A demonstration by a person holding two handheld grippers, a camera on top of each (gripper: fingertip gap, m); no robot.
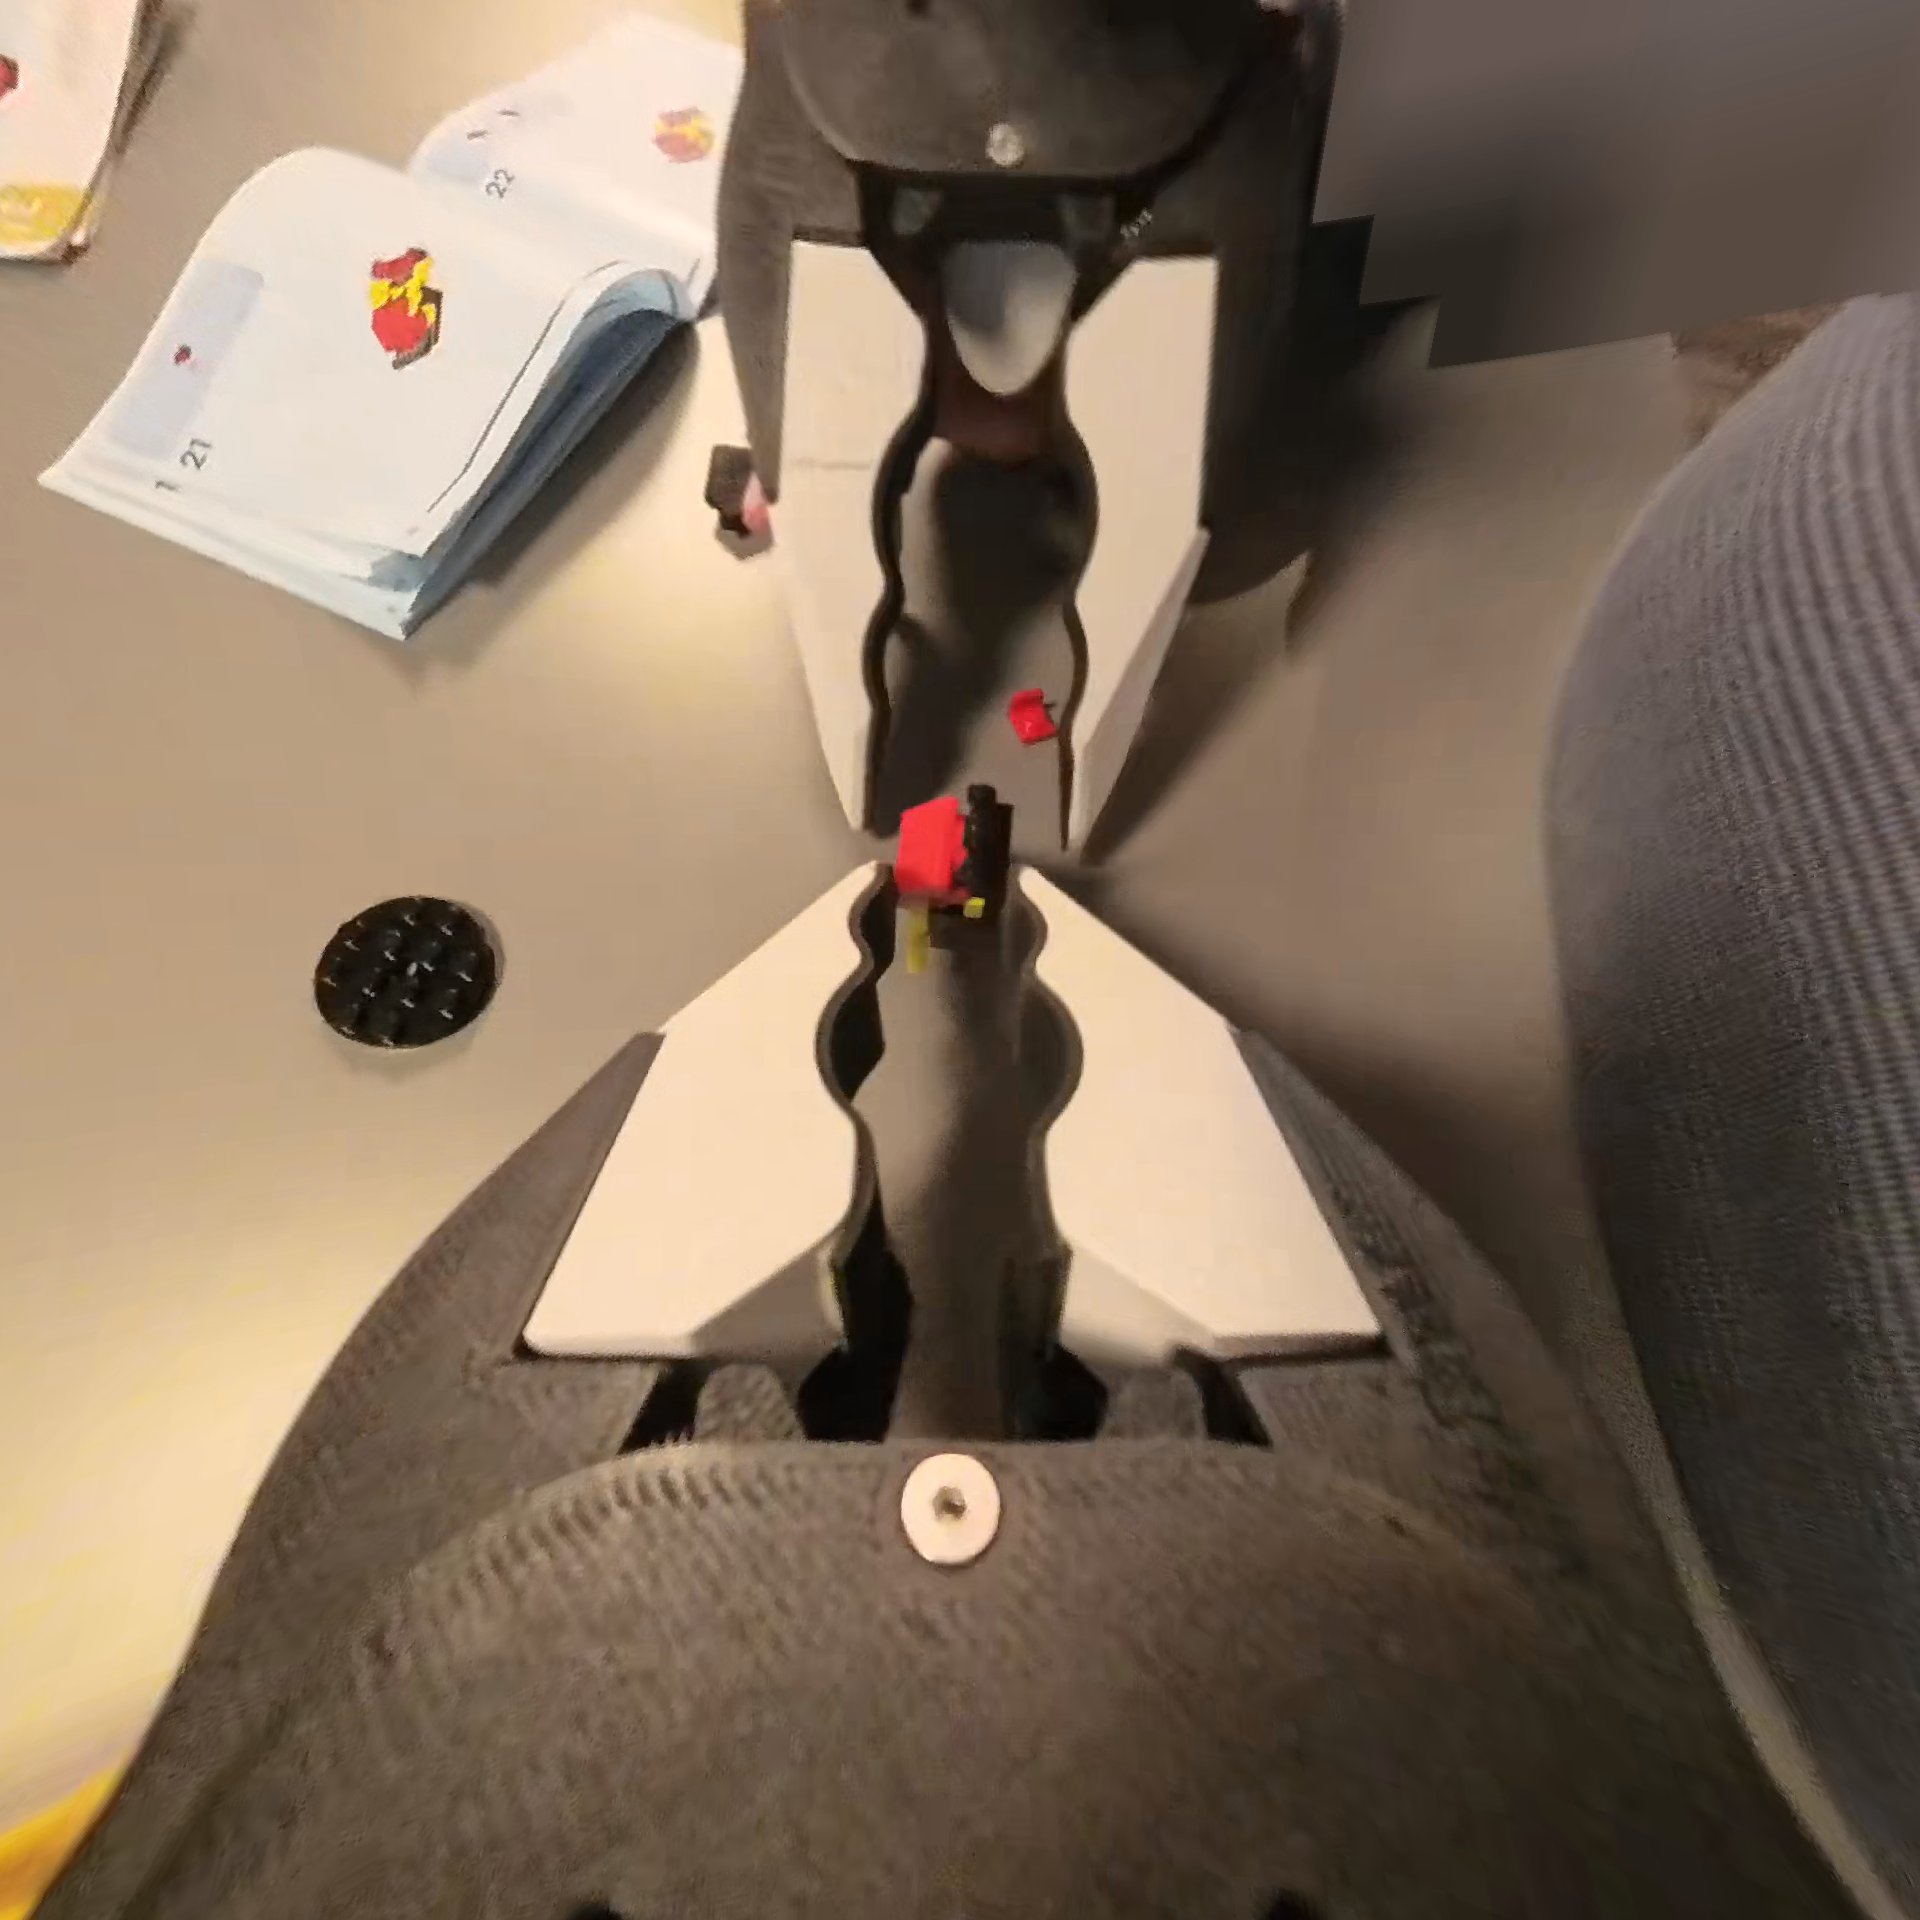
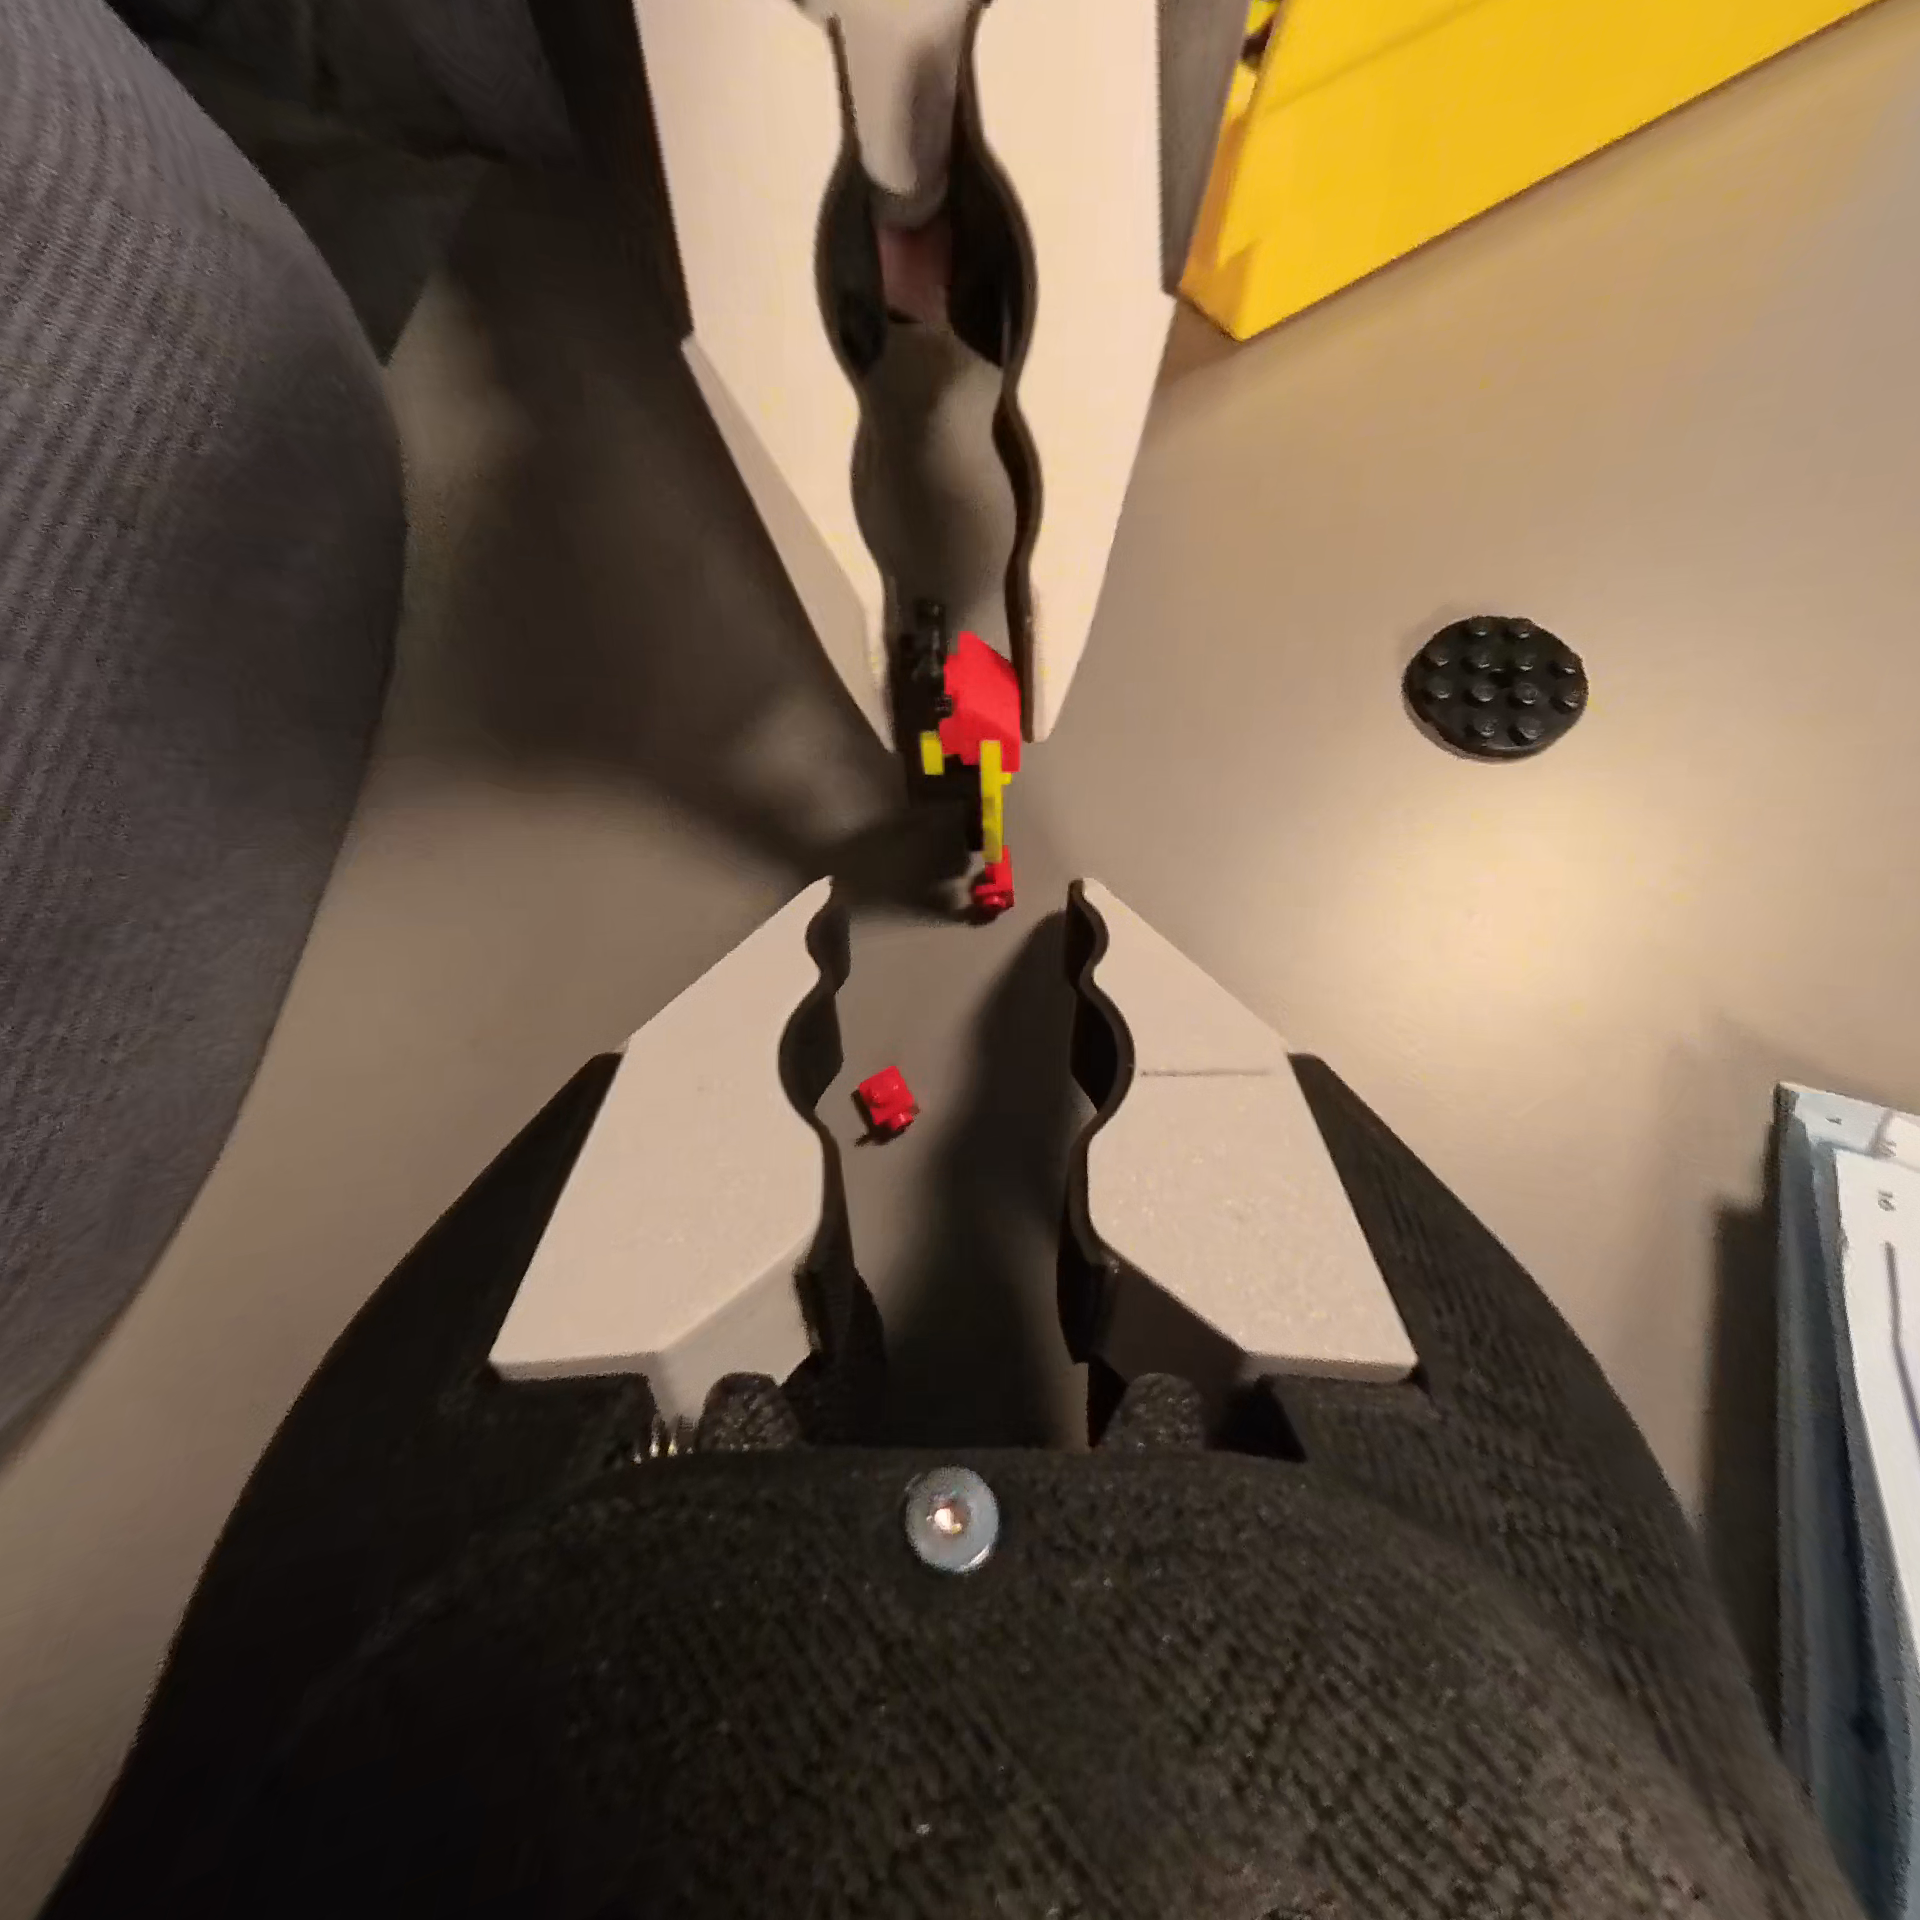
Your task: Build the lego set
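Note:
My left gripper (image 1: 951,878) is shut on a small Lego assembly (image 1: 951,857) of red, black and yellow pieces and holds it just above the tan table (image 1: 312,727). The right wrist view shows that left gripper (image 2: 966,738) opposite, and the assembly (image 2: 971,717) hanging from it, with a yellow strip and a small red piece at its lower end. My right gripper (image 2: 956,894) is open and empty, its tips just short of the assembly. A loose small red brick (image 2: 886,1101) lies on the table between its fingers; it also shows in the left wrist view (image 1: 1029,717).
A black round studded plate (image 1: 405,971) (image 2: 1494,686) lies on the table beside the grippers. An open instruction booklet (image 1: 364,364) lies farther off, with a second booklet (image 1: 52,125) beyond it. A yellow box (image 2: 1455,135) stands at the back. A small dark piece (image 1: 738,499) lies near the right gripper. A person's grey clothing (image 1: 1745,935) borders the table.

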